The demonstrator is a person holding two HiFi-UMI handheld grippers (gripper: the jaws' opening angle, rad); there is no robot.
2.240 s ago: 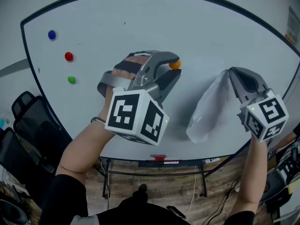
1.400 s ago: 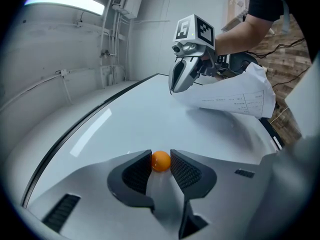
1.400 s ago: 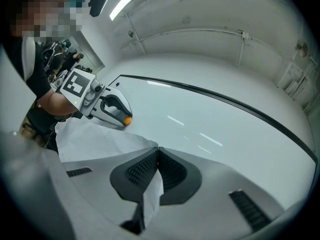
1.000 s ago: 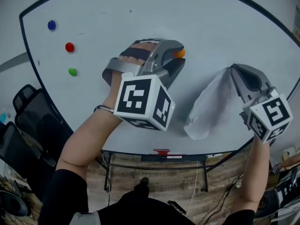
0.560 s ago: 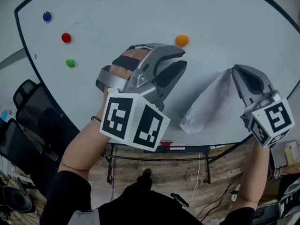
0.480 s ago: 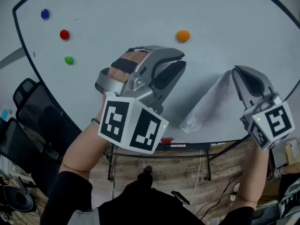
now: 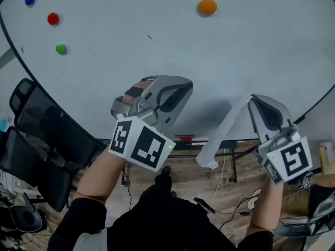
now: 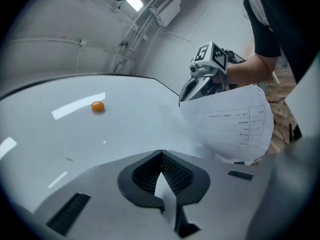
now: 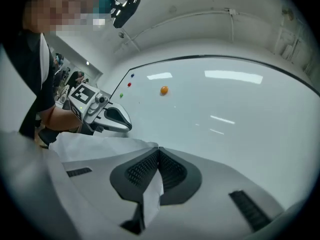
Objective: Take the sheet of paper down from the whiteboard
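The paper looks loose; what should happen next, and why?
Probably draw the right gripper back from the whiteboard, jaws shut: the sheet of paper hangs free from it, the orange magnet sits clear of it, and the left gripper is shut, empty.

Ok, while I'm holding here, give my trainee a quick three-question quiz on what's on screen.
1. Count: how many magnets sit on the whiteboard?
2. True or false: the orange magnet pins the sheet of paper to the board.
3. Multiple choice: the right gripper is A) open and empty, B) shut on the sheet of paper, C) shut on a magnet.
Key: 1) Four: blue magnet, red magnet, green magnet, orange magnet. 2) False: the sheet hangs from the right gripper, well apart from that magnet. 3) B.
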